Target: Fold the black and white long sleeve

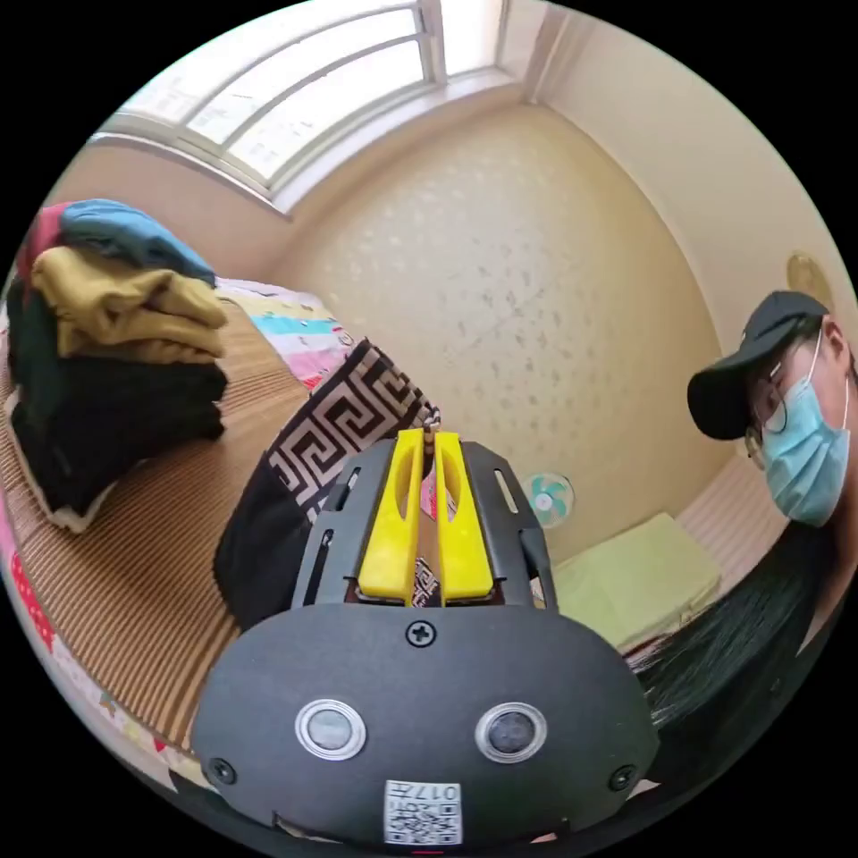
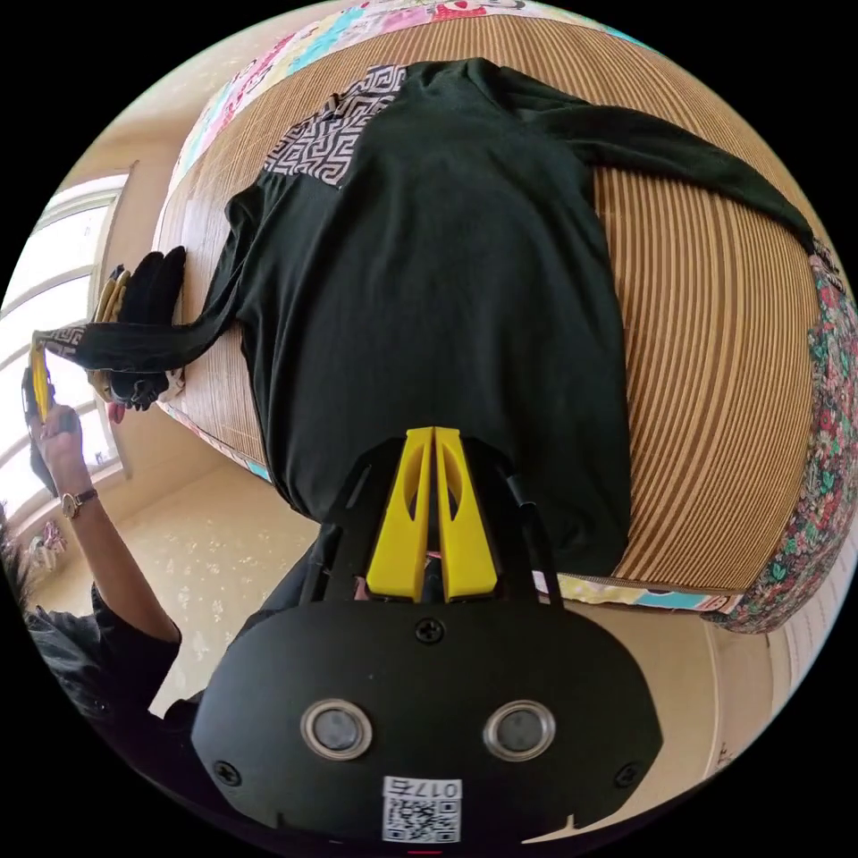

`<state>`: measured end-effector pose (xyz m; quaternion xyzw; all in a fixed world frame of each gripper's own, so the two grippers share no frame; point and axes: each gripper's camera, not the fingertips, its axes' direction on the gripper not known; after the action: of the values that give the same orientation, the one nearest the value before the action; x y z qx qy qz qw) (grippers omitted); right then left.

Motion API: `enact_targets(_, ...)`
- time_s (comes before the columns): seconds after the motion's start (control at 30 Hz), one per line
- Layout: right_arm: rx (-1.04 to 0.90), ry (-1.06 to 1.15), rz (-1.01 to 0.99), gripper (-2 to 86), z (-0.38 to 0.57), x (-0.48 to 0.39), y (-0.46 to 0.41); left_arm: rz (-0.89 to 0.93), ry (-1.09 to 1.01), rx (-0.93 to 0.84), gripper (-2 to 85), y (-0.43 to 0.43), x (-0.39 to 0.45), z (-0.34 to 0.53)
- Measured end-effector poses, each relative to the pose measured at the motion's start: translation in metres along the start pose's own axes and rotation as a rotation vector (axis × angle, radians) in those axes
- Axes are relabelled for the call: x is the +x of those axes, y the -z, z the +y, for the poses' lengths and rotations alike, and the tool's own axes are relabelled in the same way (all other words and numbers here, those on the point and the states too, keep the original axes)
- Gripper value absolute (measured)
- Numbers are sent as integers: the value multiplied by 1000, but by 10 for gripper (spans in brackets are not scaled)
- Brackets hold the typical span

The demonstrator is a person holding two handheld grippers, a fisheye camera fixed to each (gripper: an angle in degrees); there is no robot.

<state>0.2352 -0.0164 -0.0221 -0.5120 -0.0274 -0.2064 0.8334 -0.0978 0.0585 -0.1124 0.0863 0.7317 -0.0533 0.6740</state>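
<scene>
Left gripper view: left gripper [image 1: 428,440] has its yellow jaws pressed together on the patterned cuff of the shirt [image 1: 295,483], whose sleeve trails from the fingertips down to the striped mat [image 1: 134,572]. A pile of folded clothes [image 1: 116,357] sits beyond, well apart.

Right gripper view: right gripper [image 2: 433,436], jaws closed with no gap, lies over the shirt's hem; whether cloth is pinched, cannot tell. Shirt spread flat beyond the fingertips, one sleeve lifted off sideways.
</scene>
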Motion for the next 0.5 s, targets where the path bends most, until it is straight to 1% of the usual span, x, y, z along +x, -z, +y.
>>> enact_targets(0.03, 13, -29, -14, 3, 5, 13, 4, 70, -51, -87, 30, -56, 27, 21)
enact_targets(0.07, 19, -42, -21, 3, 7, 19, 6, 91, -73, -141, 33, -85, 39, 35)
enact_targets(0.13, 45, -82, -43, 5, 12, 44, 14, 123, -90, -394, 61, -188, 72, 105)
enact_targets(0.2, 90, -100, -57, 8, 14, 63, 28, 167, -56, -554, 70, -229, 80, 156)
enact_targets(0.27, 173, -103, -84, 13, 15, 85, 49, 180, -20, -613, 69, -234, 81, 200)
enact_targets(0.33, 302, -132, -111, 26, 9, 123, 84, 120, 2, -702, 67, -222, 76, 250)
enact_targets(0.37, 332, -153, -115, 30, 6, 135, 94, 100, 11, -734, 67, -218, 73, 261)
enact_targets(0.43, 464, -279, -166, 47, -6, 189, 132, 37, 46, -856, 67, -200, 60, 304)
enact_targets(0.5, 580, -351, -186, 57, -16, 229, 163, -13, 68, -932, 67, -184, 51, 328)
